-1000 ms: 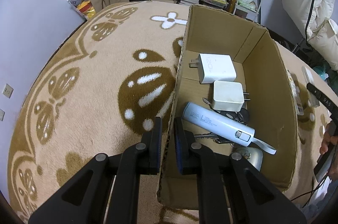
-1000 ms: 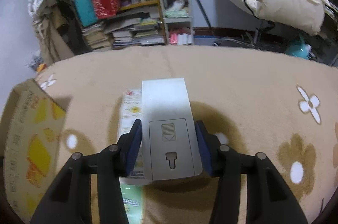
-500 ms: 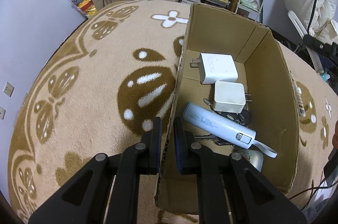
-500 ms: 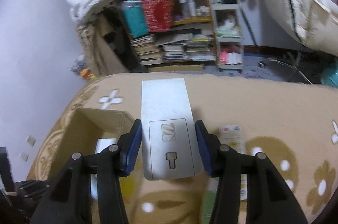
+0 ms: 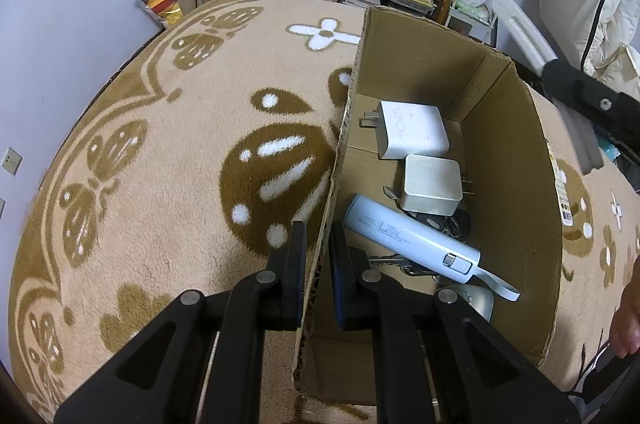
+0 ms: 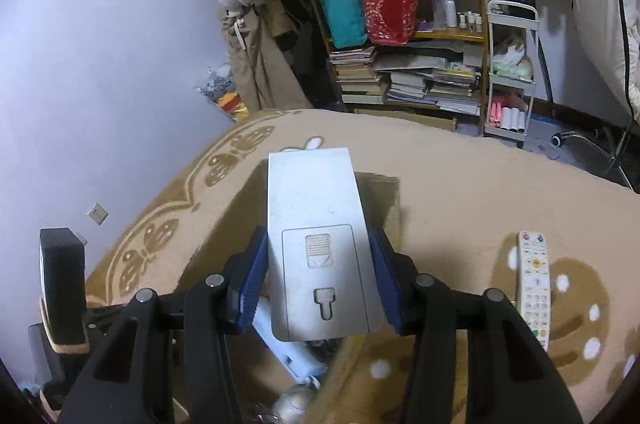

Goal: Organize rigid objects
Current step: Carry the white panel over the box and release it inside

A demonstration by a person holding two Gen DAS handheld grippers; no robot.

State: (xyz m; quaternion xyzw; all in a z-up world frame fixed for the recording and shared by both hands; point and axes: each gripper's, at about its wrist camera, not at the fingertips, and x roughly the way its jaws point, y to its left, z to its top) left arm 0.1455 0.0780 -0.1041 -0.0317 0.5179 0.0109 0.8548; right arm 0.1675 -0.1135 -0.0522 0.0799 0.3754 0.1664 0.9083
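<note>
Cardboard box (image 5: 508, 184) stands on the brown patterned blanket (image 5: 160, 184); the left claw (image 5: 316, 276) is clenched on its near wall. Above the box, the right claw (image 6: 320, 288) grasps a grey remote (image 6: 316, 240). Inside lie two chargers and a power bank (image 5: 412, 236).

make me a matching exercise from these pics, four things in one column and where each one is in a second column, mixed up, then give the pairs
Things
1. grey remote
2. white remote
3. pale blue power bank
4. cardboard box wall

Places
A. lying on the brown blanket, outside the box
B. clamped by the left gripper
C. held in the right gripper
D. lying inside the box, near two white chargers

Pairs: 1-C, 2-A, 3-D, 4-B
</note>
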